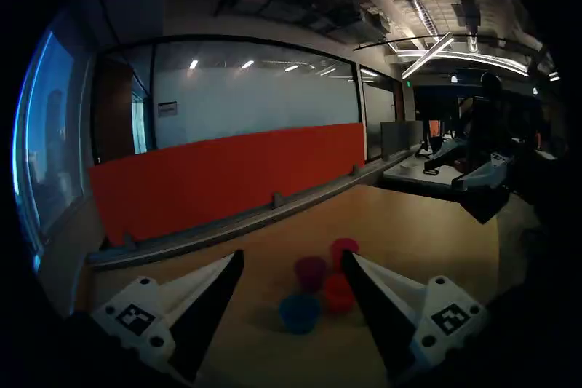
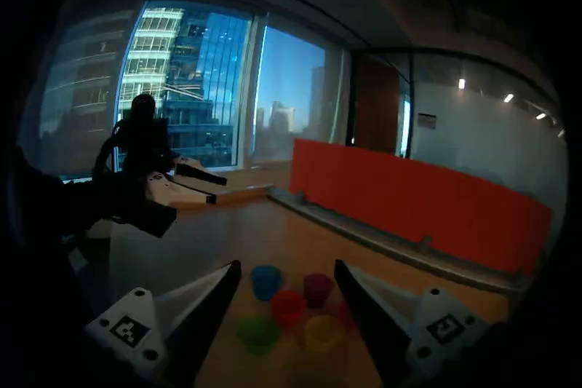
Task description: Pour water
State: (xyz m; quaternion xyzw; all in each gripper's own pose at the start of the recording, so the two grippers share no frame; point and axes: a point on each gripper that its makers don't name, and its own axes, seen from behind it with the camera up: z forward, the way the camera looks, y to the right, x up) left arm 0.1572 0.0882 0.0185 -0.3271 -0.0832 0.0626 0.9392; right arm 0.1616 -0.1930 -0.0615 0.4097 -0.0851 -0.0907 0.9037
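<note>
The table (image 1: 429, 231) looks like light wood with a smooth, faintly shiny top. The cups (image 2: 289, 306) on it seem to be smooth plastic with a dull finish. The left gripper (image 1: 291, 257) has fingers (image 1: 396, 293) of white matt plastic with black matt inner faces. The red partition panel (image 1: 233, 173) looks matt. The glass wall (image 1: 254, 97) above it is glossy and mirrors the ceiling lights.

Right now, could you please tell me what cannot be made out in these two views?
Left gripper view: dim light and the low angle hide whether the blue cup holds water.
Left gripper view: the far red cup is partly behind a finger of the left gripper.
Right gripper view: the person is a dark shape against the bright window.
</note>
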